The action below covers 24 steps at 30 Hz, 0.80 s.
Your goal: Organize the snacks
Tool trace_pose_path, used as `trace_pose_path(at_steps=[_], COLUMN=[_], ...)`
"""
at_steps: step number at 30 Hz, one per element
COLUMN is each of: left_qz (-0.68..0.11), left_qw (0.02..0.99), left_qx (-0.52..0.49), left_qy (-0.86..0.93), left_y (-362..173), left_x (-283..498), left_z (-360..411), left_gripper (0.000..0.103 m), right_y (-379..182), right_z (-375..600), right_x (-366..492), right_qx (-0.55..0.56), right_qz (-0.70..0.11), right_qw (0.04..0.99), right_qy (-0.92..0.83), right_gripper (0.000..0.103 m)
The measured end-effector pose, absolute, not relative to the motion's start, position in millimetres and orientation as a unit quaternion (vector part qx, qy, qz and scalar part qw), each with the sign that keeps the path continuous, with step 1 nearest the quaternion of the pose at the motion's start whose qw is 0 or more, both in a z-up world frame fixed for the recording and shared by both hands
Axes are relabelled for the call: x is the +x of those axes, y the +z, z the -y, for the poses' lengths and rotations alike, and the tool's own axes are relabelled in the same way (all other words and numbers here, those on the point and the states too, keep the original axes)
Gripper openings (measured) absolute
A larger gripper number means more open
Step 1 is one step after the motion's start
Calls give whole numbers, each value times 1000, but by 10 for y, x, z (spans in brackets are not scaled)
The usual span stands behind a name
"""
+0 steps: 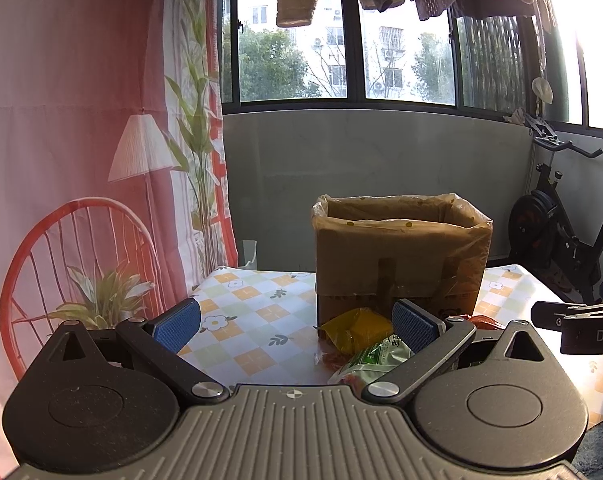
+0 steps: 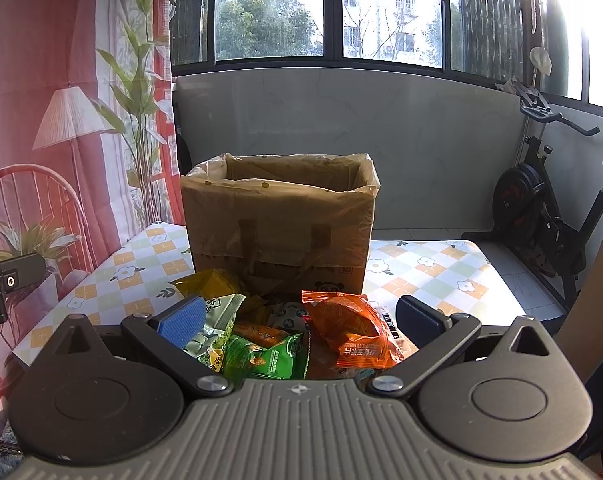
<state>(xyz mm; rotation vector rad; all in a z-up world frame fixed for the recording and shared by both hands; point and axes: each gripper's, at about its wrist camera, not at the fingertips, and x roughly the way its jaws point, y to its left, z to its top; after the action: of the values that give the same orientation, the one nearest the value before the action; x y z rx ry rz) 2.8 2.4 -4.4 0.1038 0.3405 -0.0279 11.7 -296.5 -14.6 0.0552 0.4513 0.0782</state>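
Fingers [image 2: 181,322] spread wide above snacks [image 2: 353,332].

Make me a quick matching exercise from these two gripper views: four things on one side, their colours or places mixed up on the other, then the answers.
Things:
1. cardboard box
2. orange snack packet
3. exercise bike
4. yellow snack packet

Descriptions:
A. on the floor, right of the table
B. lined with a clear plastic bag
C. lies between the right hand-held gripper's open jaws
D. beside the left hand-held gripper's right pad

Pairs: 1-B, 2-C, 3-A, 4-D
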Motion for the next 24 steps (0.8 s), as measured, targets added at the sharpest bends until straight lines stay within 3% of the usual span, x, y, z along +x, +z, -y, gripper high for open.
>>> trace_pose_path(at_steps=[19,24], left_qz=[-151,-128], left_qw=[987,991], left_qx=[60,48], left_qy=[-9,-2], left_y=[-70,-30], left_x=[19,44], left_z=[-19,-34], left_gripper=[103,103], right_y=[-197,-135], right_z=[2971,3109], right_x=[112,122], right_qx=[30,41], right_qz=[-228,-197], right_qw=[972,979], right_qy=[38,35], right_gripper=[103,103])
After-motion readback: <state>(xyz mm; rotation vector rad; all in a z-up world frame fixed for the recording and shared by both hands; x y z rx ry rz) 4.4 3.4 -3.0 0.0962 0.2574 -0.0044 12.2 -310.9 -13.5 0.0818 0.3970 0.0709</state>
